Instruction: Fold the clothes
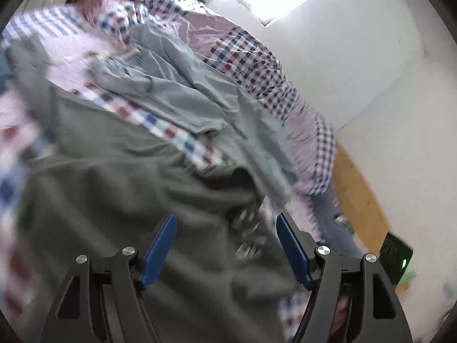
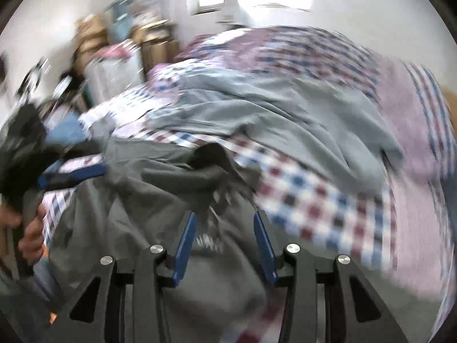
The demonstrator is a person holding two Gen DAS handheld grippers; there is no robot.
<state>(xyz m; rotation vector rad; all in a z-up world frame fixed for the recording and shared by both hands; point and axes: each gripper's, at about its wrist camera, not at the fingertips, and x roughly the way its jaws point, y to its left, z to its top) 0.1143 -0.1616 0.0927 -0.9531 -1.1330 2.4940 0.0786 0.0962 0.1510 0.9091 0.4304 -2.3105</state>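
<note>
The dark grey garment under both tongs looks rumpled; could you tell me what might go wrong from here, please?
1. The dark grey garment has a bunched fold near its printed patch; a pinch there may catch two layers.
2. The light grey garment lies just beyond it and overlaps its far edge, so it might get dragged along.
3. Both the left tongs and the right tongs are open with nothing gripped, and both views are blurred, so aim may be off.
</note>
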